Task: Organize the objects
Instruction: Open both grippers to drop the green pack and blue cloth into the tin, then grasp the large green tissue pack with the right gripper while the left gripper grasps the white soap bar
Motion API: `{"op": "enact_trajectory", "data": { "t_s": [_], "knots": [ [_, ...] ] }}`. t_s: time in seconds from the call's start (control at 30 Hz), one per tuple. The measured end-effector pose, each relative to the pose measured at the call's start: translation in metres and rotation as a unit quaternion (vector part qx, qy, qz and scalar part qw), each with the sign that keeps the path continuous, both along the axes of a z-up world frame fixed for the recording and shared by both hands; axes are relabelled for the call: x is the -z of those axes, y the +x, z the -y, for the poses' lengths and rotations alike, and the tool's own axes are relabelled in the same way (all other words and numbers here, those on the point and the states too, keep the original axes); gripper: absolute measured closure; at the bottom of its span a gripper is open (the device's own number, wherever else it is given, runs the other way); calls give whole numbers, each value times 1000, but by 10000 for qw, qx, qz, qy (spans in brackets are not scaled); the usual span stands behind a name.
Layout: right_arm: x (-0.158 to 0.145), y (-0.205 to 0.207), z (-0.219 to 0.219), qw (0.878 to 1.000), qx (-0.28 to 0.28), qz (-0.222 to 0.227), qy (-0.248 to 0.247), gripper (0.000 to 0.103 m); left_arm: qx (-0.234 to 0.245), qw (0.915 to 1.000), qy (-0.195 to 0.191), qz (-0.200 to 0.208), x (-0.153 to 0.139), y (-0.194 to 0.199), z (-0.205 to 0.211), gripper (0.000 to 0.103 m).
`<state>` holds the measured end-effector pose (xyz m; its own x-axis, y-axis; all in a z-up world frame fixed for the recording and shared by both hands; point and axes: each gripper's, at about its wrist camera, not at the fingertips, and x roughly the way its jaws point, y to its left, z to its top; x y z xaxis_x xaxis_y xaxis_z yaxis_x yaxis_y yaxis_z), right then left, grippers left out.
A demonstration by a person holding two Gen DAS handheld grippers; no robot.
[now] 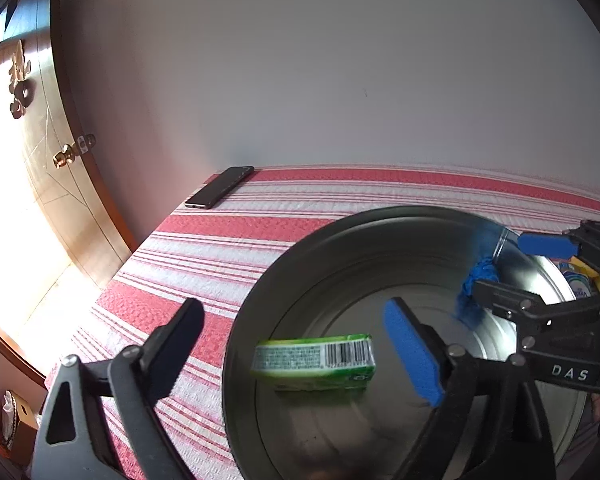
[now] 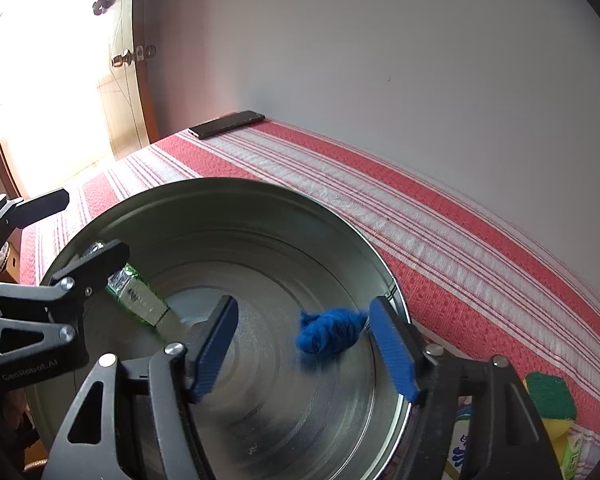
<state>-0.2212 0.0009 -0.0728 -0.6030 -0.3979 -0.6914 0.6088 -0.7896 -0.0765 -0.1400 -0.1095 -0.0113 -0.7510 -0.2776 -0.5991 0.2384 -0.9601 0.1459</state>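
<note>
A round metal tin (image 1: pixel 249 300) (image 2: pixel 220 181) stands on a red-and-white striped cloth (image 1: pixel 172 264). A green box with a barcode (image 1: pixel 312 360) (image 2: pixel 140 297) is inside the tin, between the wide-apart fingers of my left gripper (image 1: pixel 294 308) (image 2: pixel 92 222); neither pad touches it. A wad of blue yarn (image 2: pixel 328 332) (image 1: pixel 466 294) is over the tin's floor between the fingers of my right gripper (image 2: pixel 303 304) (image 1: pixel 500 264), close to the right pad but not pinched. Both grippers are open over the tin.
A dark phone (image 1: pixel 220 186) (image 2: pixel 228 124) lies at the cloth's far left corner by the white wall. A wooden door with a brass knob (image 1: pixel 66 156) is at the left. A green-and-yellow sponge (image 2: pixel 550 396) and printed packets (image 2: pixel 462 444) lie right of the tin.
</note>
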Motion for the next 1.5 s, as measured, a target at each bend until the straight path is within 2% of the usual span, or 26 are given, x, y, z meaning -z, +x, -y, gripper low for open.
{"op": "enact_trajectory", "data": {
  "t_s": [0.17, 0.27, 0.37, 0.47, 0.6, 0.67, 0.73, 0.87, 0.97, 1.07, 1.1, 1.3, 1.5],
  "knots": [
    [-15, 24, -35, 9991, 147, -348, -187, 32, -165, 9993, -45, -324, -8, 17, -1, 0],
    [-18, 44, -68, 9982, 285, -411, -326, 32, -301, 9978, 119, -576, -12, 35, -3, 0],
    [-12, 66, -100, 9971, 471, -493, -326, 31, -264, 9964, 320, -738, -10, 54, -9, 0],
    [3, 86, -117, 9965, 589, -562, -214, 29, -240, 9959, 361, -797, -4, 66, -19, 0],
    [27, 92, -113, 9966, 598, -567, 57, 28, -139, 9960, 442, -766, -1, 71, -31, 0],
    [37, 93, -103, 9968, 573, -520, 212, 28, -87, 9962, 359, -787, -2, 74, -37, 0],
    [43, 96, -92, 9962, 510, -574, 407, 20, -52, 9964, 296, -788, -2, 76, -41, 0],
    [55, 100, -73, 9884, 574, -893, 1083, 17, -32, 9968, 280, -742, 0, 75, -45, 0],
    [60, 95, -68, 9854, 658, -911, 1283, 17, -1, 9972, 291, -686, 4, 74, -47, 0],
    [52, 94, -75, 9876, 712, -964, 1012, 19, 66, 9972, 293, -681, 5, 75, -52, 0],
    [50, 94, -78, 9884, 716, -961, 938, 28, 94, 9970, 291, -705, 4, 76, -55, 0],
    [39, 99, -113, 9888, 984, -1078, 322, 28, 364, 9963, 261, -732, 4, 78, -81, 0],
    [20, 116, -170, 9772, 1617, -1348, -275, 28, 822, 9931, 144, -823, -3, 81, -125, 0]
  ]
}}
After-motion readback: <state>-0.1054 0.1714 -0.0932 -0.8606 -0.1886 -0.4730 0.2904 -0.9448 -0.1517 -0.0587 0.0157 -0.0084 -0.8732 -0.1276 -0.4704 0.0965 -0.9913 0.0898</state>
